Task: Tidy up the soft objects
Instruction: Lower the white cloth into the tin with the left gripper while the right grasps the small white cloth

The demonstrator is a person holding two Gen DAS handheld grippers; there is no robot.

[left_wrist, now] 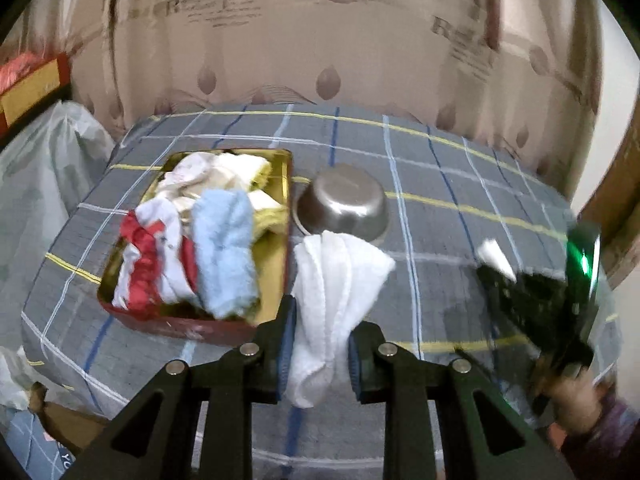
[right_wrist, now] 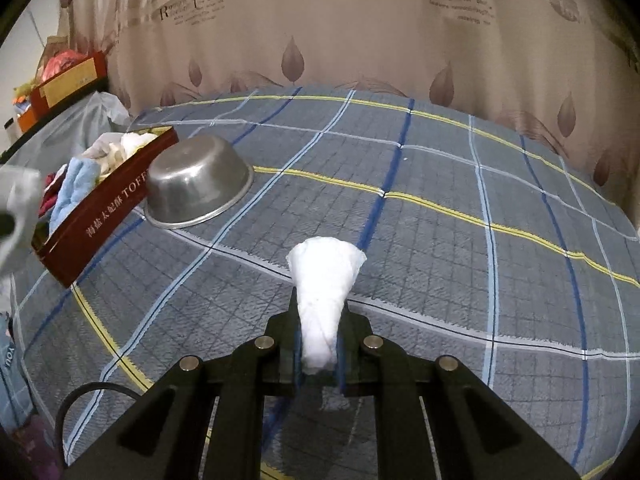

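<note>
Left wrist view: the left gripper (left_wrist: 320, 344) has its jaws clamped on a white towel (left_wrist: 336, 280), which bunches between the blue pads and fans out beyond the fingertips, over the checked blanket (left_wrist: 440, 216) that covers the surface. To the left of the towel sits a red tin box (left_wrist: 192, 326) with a gold inside, full of soft things: a light blue cloth (left_wrist: 226, 252) on the near right side, a red and white cloth (left_wrist: 148, 260) on the near left, and cream and yellow cloths (left_wrist: 224, 172) at the far end. Just right of the box's far half a steel bowl (left_wrist: 344, 204) lies tipped against it, rim down on the blanket. At the right edge the right gripper (left_wrist: 494, 258) shows blurred, a bit of white at its tip, with a hand (left_wrist: 576, 396) behind it.

Right wrist view: the right gripper (right_wrist: 320, 344) is clenched tight on a white cloth (right_wrist: 324, 280) that sticks out past the fingertips as a cone, above the blanket (right_wrist: 440, 240). The bowl (right_wrist: 196, 188) and the box (right_wrist: 108, 216) lie far left, touching each other. A curtain (right_wrist: 320, 20) with a leaf print hangs behind
</note>
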